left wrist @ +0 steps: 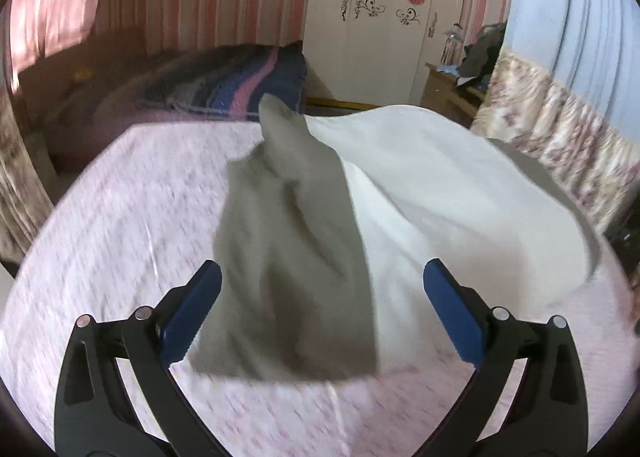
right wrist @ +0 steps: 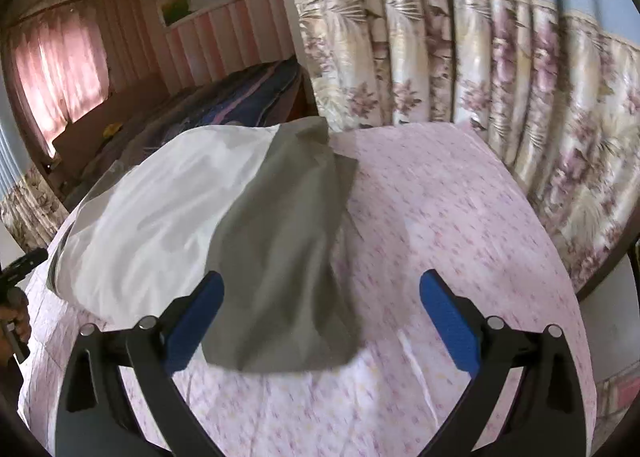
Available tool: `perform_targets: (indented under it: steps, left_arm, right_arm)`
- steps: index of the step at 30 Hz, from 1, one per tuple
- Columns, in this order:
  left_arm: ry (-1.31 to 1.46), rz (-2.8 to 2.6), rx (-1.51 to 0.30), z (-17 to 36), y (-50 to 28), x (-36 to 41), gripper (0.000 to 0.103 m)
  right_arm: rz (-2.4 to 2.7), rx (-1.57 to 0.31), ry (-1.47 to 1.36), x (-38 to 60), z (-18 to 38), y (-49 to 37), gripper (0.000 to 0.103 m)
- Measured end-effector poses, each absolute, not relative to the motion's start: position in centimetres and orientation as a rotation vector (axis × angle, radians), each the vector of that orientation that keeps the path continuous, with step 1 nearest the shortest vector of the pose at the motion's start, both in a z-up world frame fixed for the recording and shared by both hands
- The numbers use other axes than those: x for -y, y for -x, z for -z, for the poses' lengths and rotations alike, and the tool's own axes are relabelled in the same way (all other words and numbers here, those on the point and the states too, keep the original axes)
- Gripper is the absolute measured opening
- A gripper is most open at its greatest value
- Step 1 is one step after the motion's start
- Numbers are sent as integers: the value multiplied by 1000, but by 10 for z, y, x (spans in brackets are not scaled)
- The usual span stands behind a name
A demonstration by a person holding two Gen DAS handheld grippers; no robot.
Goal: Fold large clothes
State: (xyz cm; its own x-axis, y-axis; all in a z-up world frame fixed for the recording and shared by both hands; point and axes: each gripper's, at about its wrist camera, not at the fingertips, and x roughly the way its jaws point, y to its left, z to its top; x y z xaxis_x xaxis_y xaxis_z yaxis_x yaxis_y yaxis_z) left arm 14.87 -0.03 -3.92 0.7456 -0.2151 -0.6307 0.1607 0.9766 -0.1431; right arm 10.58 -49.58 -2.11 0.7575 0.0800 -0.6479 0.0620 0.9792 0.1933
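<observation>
Left wrist view looks along the left hand-held gripper [left wrist: 322, 297], whose blue-padded fingers [left wrist: 198, 311] stand wide apart with nothing between them. Just ahead of it, partly framed by the two fingers, lies the garment [left wrist: 420, 193] on a bed [left wrist: 120, 225] covered in a pale pink patterned sheet. The cloth is white and large, spread loosely with soft folds; a shaded grey flap of it rises to a peak straight ahead of this hand-held gripper, while the bright white part fans out to its right. Beyond the garment sit a dark striped pillow [left wrist: 240, 81] and a white wardrobe [left wrist: 384, 17].

From the right wrist view, the right hand-held gripper [right wrist: 320, 311] is likewise spread open and empty. The garment reaches in between its fingers from the left, its grey shaded flap nearest, the white part billowing further left. Bare sheet lies to its right, with a floral curtain [right wrist: 500, 77] beyond. At the far left edge, a hand [right wrist: 18, 317] grips a dark handle.
</observation>
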Motion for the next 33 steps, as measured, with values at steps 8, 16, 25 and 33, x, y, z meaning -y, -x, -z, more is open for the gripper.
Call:
perform_targets:
  steps: [8,16,25,33]
  left_arm:
    - [80,258,-687,25,-152,26,100]
    - [42,281,-711,26,-189,60,100]
    - [69,297,-794,46,-232,89,100]
    - [26,355,-812,39,-244,137,100]
  right_arm:
    - [-83,-722,-242,480,27,-124,98]
    - [-85,-801,-161,461,48,-180,84]
    - [-106,-876,-214,460,75,-221,84]
    - [-115,-886,-167,444,76,-228,75]
